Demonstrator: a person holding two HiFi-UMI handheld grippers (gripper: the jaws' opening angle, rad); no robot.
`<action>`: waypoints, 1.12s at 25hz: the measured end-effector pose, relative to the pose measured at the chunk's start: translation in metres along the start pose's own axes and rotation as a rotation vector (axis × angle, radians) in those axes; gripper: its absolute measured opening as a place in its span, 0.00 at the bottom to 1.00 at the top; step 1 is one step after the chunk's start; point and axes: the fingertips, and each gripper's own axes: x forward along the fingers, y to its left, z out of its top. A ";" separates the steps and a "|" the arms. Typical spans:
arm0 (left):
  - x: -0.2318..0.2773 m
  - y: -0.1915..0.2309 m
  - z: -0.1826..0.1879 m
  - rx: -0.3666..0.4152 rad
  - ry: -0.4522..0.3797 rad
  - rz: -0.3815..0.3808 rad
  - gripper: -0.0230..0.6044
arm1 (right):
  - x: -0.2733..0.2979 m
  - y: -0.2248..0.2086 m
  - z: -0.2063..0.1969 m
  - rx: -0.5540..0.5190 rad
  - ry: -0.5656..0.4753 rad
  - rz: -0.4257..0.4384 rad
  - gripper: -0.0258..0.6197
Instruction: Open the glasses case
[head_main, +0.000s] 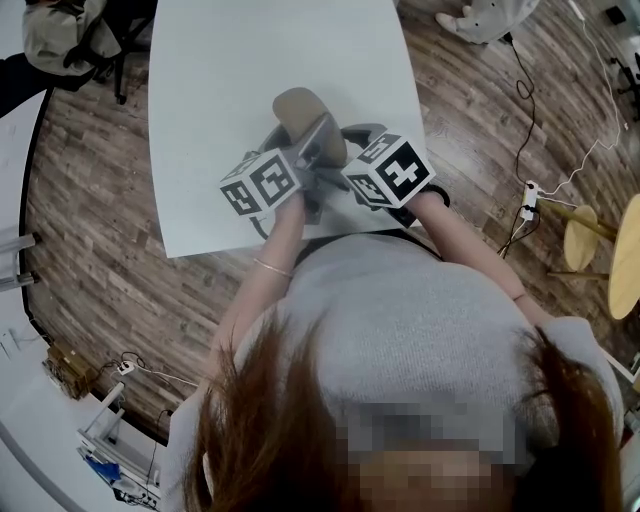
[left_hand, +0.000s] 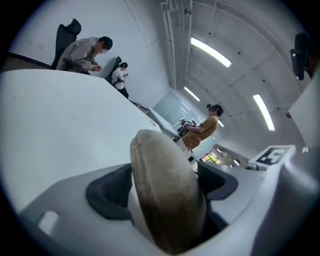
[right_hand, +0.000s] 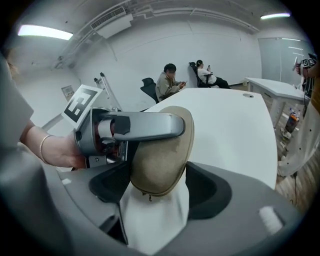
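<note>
Head view puts the case (head_main: 300, 108) over the table (head_main: 230, 80), toward its near edge. My left fingers (left_hand: 107, 195) pinch its faces, my right fingers (right_hand: 207, 192) its sides. I fear the left squeeze may hold it shut, and a pull could twist it loose.

Matt, suede-like glasses case (left_hand: 167, 200); smooth, matt white table (head_main: 250, 80).

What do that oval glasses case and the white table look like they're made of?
The glasses case is probably tan suede or a felt-like fabric, matte and fuzzy, with a seamed rim; it could be synthetic. The table is likely white laminate or painted board, since it looks smooth, even and grainless.
</note>
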 end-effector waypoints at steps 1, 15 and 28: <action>0.001 0.004 -0.004 -0.005 0.011 0.013 0.68 | 0.001 -0.001 -0.004 -0.001 0.016 -0.004 0.58; -0.013 0.033 -0.006 0.113 0.019 0.157 0.53 | 0.012 0.002 -0.036 -0.002 0.109 -0.025 0.60; -0.067 0.032 0.013 0.090 -0.211 0.171 0.04 | -0.048 -0.031 -0.015 -0.031 -0.056 -0.110 0.36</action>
